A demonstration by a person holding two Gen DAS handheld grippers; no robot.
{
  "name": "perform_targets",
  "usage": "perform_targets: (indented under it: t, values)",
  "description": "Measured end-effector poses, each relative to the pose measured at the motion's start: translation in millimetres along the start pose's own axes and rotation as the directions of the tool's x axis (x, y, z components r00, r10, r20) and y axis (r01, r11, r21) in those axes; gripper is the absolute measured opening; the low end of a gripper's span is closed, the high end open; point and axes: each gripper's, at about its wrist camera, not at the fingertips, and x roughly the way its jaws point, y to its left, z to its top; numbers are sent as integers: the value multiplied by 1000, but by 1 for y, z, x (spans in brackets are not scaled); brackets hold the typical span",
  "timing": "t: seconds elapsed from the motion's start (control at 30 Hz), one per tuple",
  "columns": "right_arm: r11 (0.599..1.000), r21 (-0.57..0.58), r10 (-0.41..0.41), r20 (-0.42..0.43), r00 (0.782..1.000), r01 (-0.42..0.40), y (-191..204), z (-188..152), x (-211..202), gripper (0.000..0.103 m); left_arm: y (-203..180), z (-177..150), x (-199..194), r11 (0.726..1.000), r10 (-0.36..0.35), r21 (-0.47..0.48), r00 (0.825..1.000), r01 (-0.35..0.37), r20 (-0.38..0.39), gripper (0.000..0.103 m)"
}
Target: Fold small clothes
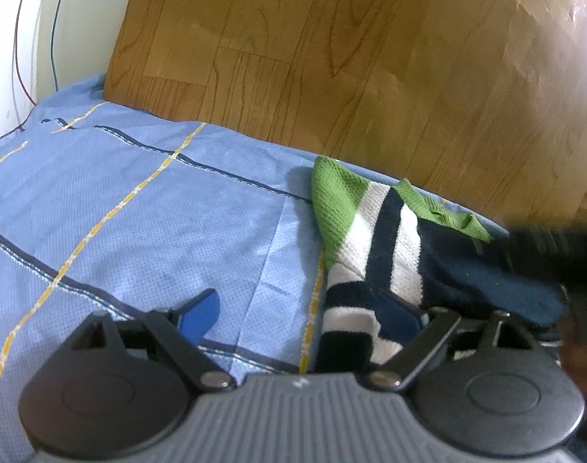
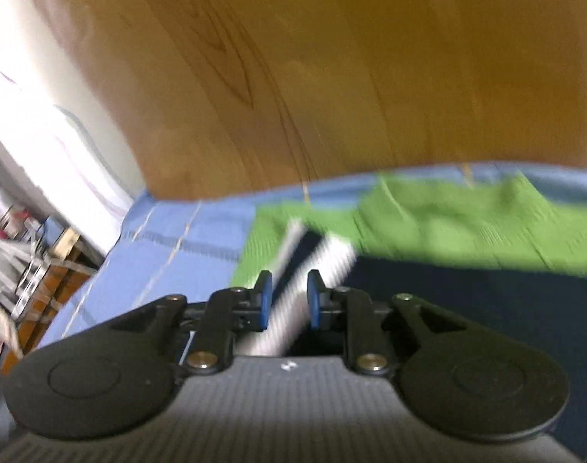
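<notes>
A small knit garment (image 1: 374, 239) in green, white and navy lies bunched on the blue checked sheet (image 1: 139, 208) near the bed's far edge. My left gripper (image 1: 301, 312) is open wide; its left pad is over bare sheet and its right pad lies against the striped cloth. In the blurred right wrist view the same garment (image 2: 428, 227) spreads ahead. My right gripper (image 2: 287, 301) is over its striped part, jaws narrowly apart, with the white and navy stripes showing in the gap; I cannot tell whether they pinch any cloth.
Wood-pattern floor (image 1: 351, 58) lies beyond the bed edge. A white wall with hanging cables (image 1: 34, 38) is at left. A dark blurred shape (image 1: 555, 247) is at the right edge. A cluttered wooden shelf (image 2: 34, 270) stands left of the bed.
</notes>
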Motion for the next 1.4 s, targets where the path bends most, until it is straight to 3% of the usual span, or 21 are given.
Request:
perform_targets:
  t: [0.07, 0.13, 0.37, 0.63, 1.03, 1.4]
  values:
    - [1000, -18, -1, 32, 999, 1, -15, -19, -10, 19, -1, -1, 1, 1000, 6, 10, 1000, -6, 2, 91]
    - [1000, 25, -4, -1, 1000, 4, -24, -29, -27, 20, -3, -2, 1, 1000, 15, 27, 1000, -15, 6, 91]
    - [997, 54, -54, 147, 988, 46, -42, -89, -127, 33, -8, -4, 2, 998, 29, 62, 1000, -30, 11, 94]
    - [983, 168, -109, 209, 972, 74, -76, -154, -171, 31, -17, -7, 3, 991, 74, 114, 997, -75, 11, 97]
    - [976, 215, -41, 274, 961, -19, -89, -166, -190, 34, -26, -29, -13, 956, 216, 203, 976, -212, 7, 102]
    - [966, 248, -6, 287, 958, -68, -98, -167, -194, 39, -20, -45, -32, 951, 253, 180, 967, -252, 16, 103]
